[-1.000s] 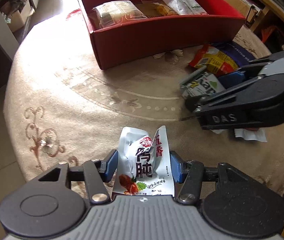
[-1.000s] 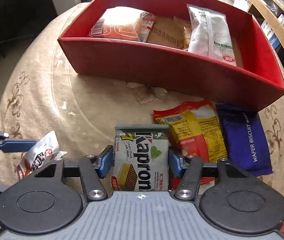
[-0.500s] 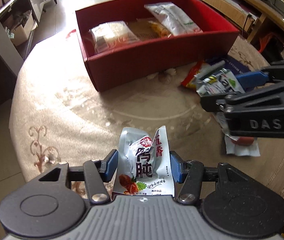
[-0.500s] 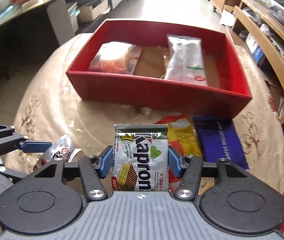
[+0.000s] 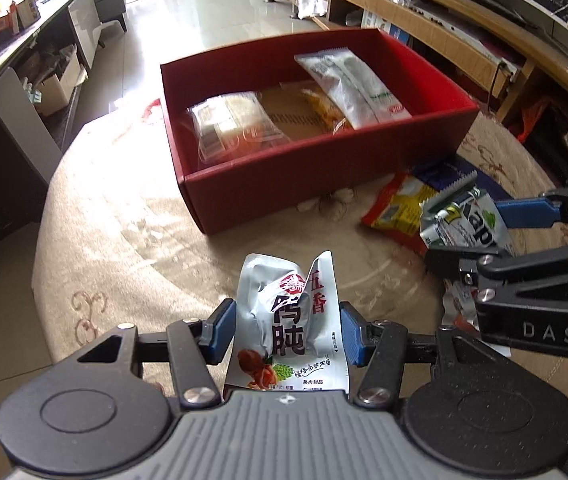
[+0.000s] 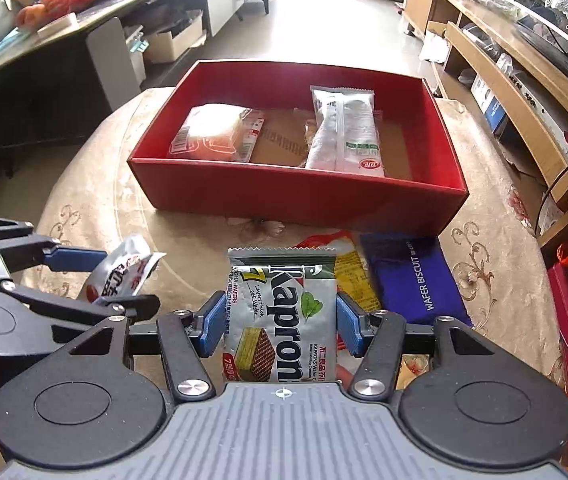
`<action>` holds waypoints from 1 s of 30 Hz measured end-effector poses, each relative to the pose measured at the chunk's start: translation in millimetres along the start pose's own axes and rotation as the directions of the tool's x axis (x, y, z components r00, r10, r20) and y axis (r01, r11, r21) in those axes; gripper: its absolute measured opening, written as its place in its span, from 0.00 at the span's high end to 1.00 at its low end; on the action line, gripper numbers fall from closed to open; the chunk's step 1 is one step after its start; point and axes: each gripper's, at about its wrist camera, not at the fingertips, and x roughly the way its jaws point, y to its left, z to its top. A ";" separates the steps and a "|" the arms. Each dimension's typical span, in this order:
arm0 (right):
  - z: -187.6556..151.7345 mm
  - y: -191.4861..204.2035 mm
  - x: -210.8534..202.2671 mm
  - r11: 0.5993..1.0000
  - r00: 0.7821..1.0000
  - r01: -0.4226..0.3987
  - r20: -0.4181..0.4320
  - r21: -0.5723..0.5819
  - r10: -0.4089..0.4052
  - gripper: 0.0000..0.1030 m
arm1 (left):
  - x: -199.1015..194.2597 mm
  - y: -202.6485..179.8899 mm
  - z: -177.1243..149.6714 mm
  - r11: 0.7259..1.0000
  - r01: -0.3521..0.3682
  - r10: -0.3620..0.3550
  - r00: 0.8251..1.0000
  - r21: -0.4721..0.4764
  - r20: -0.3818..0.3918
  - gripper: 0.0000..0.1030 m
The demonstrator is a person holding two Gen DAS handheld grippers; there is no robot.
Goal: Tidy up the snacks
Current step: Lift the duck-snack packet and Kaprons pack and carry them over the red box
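Observation:
My left gripper point(image 5: 286, 330) is shut on a silver snack pouch with Chinese print point(image 5: 290, 320) and holds it above the round table. My right gripper point(image 6: 282, 320) is shut on a silver Kapron wafer pack point(image 6: 282, 312), also lifted. Each gripper shows in the other's view: the wafer pack point(image 5: 464, 220) at the right, the pouch point(image 6: 124, 272) at the left. The red box point(image 6: 296, 196) stands ahead on the table and holds a clear-wrapped orange pack point(image 6: 216, 132), a long white pack point(image 6: 344, 132) and a yellow one under it.
On the beige patterned tablecloth point(image 5: 124, 232), in front of the box, lie a red-yellow snack bag point(image 5: 396, 208) and a blue wafer biscuit pack point(image 6: 412, 276). Wooden shelving point(image 6: 516, 80) runs along the right, a dark counter point(image 6: 44, 60) along the left.
Both grippers have risen and pulled back with their packs. The box now looks smaller and farther, and its inside is more exposed.

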 end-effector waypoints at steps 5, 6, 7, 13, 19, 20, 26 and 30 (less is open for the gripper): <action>3.3 -2.6 -2.6 1.000 1.000 0.002 0.016 0.003 -0.002 0.38 | -2.2 1.6 11.2 1.000 0.007 -0.006 1.000 -0.023 0.023 0.52; 4.4 -3.4 -2.8 1.000 1.000 0.004 0.019 0.004 -0.004 0.38 | -2.8 1.5 12.8 1.000 0.007 -0.006 1.000 -0.027 0.028 0.52; 5.2 -4.3 -2.6 1.000 1.000 0.005 0.021 0.005 -0.005 0.38 | -3.3 1.2 14.6 1.000 0.006 -0.005 0.999 -0.028 0.033 0.52; 10.4 -9.8 -2.2 1.000 1.000 0.007 0.025 0.013 -0.008 0.38 | -2.6 -1.8 21.7 0.999 0.008 -0.006 0.999 -0.032 0.040 0.52; 15.8 -15.6 -5.6 1.000 0.999 0.018 0.046 0.025 -0.019 0.38 | -3.8 -4.8 28.8 0.999 0.011 -0.009 0.999 -0.041 0.051 0.52; 16.7 -17.1 -6.5 0.999 0.999 0.018 0.049 0.030 -0.019 0.38 | -4.5 -5.0 30.4 0.999 0.012 -0.009 0.998 -0.043 0.056 0.52; 24.0 -23.9 -10.3 0.999 0.997 0.021 0.073 0.050 -0.025 0.38 | -6.8 -5.6 42.3 0.998 0.017 -0.012 0.997 -0.062 0.082 0.52; 32.8 -28.5 -10.8 0.997 0.995 0.023 0.093 0.068 -0.029 0.38 | -8.1 -3.4 52.0 0.997 0.016 -0.008 0.995 -0.080 0.103 0.52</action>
